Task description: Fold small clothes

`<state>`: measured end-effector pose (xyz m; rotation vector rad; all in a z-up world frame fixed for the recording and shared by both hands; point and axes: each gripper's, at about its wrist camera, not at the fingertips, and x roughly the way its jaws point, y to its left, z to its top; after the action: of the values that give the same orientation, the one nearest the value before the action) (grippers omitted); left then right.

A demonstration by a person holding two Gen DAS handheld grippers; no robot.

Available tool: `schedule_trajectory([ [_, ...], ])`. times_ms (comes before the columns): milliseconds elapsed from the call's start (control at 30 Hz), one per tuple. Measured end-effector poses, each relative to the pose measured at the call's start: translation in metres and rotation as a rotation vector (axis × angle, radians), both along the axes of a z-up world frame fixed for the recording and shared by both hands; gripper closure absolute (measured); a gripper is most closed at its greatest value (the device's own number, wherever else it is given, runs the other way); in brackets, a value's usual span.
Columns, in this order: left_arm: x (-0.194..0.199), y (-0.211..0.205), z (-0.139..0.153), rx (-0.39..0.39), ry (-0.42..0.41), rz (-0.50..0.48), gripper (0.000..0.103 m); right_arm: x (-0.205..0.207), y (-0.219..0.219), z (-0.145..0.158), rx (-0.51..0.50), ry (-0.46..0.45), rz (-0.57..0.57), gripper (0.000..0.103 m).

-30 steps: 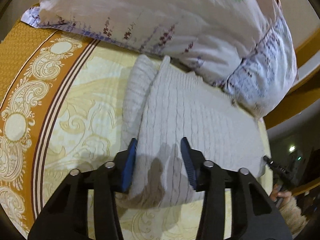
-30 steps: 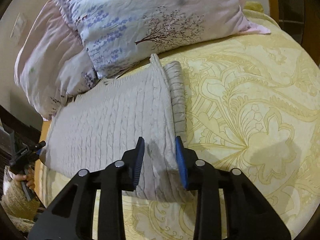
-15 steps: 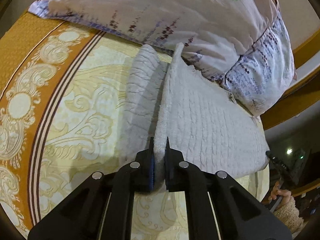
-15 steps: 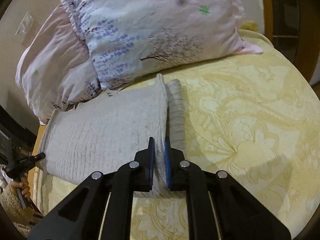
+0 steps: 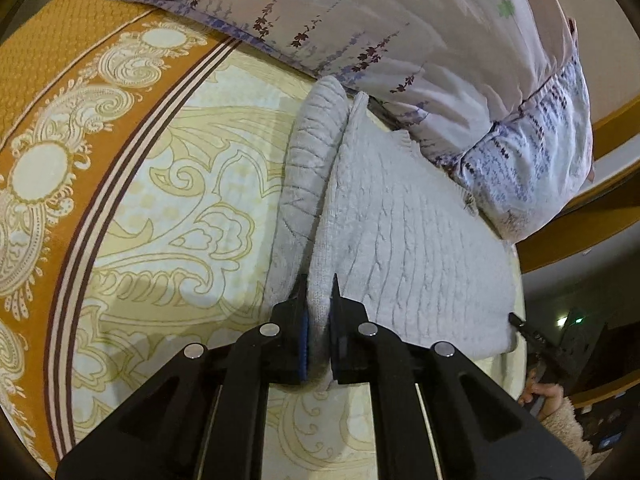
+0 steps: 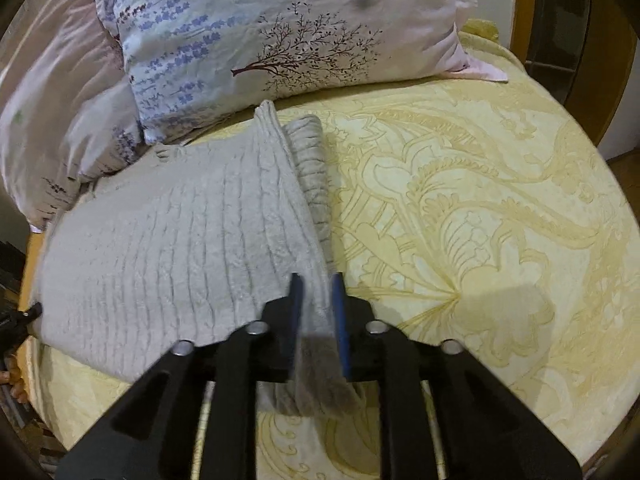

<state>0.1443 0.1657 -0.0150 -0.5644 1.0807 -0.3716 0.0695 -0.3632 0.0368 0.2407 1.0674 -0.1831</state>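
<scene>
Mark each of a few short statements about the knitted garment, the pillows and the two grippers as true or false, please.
1. The left gripper is shut on an edge of the grey knitted sweater. True.
2. The sweater hangs over a wooden chair. False: it lies on the yellow patterned bedspread.
3. A pillow printed with a dark tree lies beyond the sweater. True.
4. Nothing is between the fingers of the right gripper. False: a fold of the sweater is between them, and its jaws are opening.
5. The bedspread has an orange border with pale scroll ornaments. True.
6. The sweater is bright red. False: it is pale grey.
</scene>
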Motion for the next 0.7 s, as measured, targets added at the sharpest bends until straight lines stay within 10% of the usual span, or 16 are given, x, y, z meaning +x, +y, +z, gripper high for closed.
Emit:
schedule_trajectory([
  [200, 0.004, 0.025, 0.01, -0.176, -0.02, 0.062, 0.083, 0.006, 0.013, 0.025, -0.022, -0.131, -0.011, 0.063],
  [233, 0.009, 0.028, 0.01, -0.177, -0.016, 0.075, 0.067, 0.01, 0.02, 0.026, -0.011, -0.137, 0.012, 0.059],
  [433, 0.041, 0.024, 0.002, -0.182, 0.055, 0.048, 0.043, 0.041, 0.075, 0.01, 0.008, -0.098, 0.164, 0.059],
  [700, 0.067, 0.009, -0.006, -0.154, 0.054, 0.0, 0.035, 0.052, 0.105, -0.005, -0.01, -0.064, 0.202, 0.049],
])
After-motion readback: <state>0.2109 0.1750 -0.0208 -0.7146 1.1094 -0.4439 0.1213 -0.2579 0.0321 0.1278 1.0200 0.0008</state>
